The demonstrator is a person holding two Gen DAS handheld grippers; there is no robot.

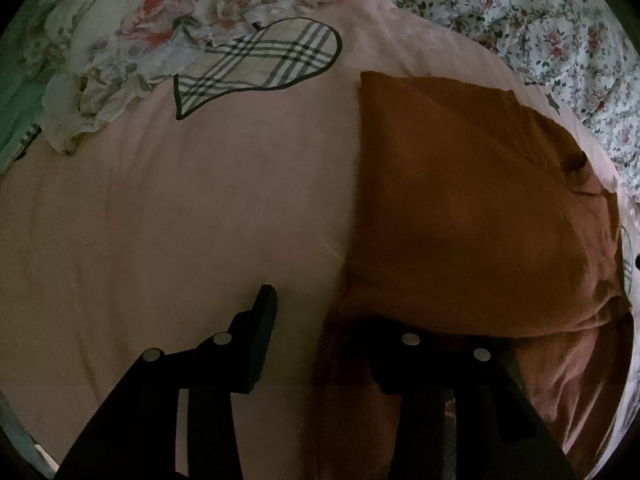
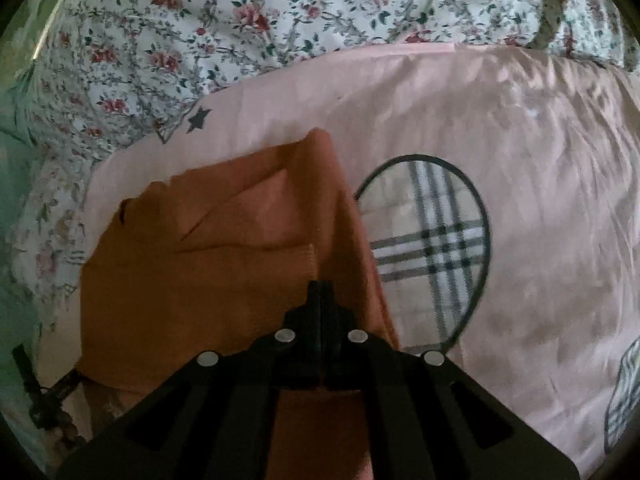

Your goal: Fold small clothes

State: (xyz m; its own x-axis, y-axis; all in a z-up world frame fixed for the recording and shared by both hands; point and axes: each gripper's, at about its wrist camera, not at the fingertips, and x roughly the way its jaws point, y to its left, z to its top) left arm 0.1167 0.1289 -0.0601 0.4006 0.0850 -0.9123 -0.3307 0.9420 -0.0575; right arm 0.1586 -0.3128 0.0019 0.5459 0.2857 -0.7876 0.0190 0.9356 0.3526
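The right gripper (image 2: 321, 292) is pinching a fold of the orange garment (image 2: 192, 280) with fingers fully together, probably to carry it over; the left gripper (image 1: 320, 320) is standing half-open, the garment's edge draping over its right finger, seemingly steadying it on the pink sheet (image 1: 160, 220).

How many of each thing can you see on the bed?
Rust-orange folded garment: 1
Black two-finger grippers, left gripper and right gripper: 2
Plaid heart patches on the pink sheet, one per view: 2
Dark star print: 1
Total: 6
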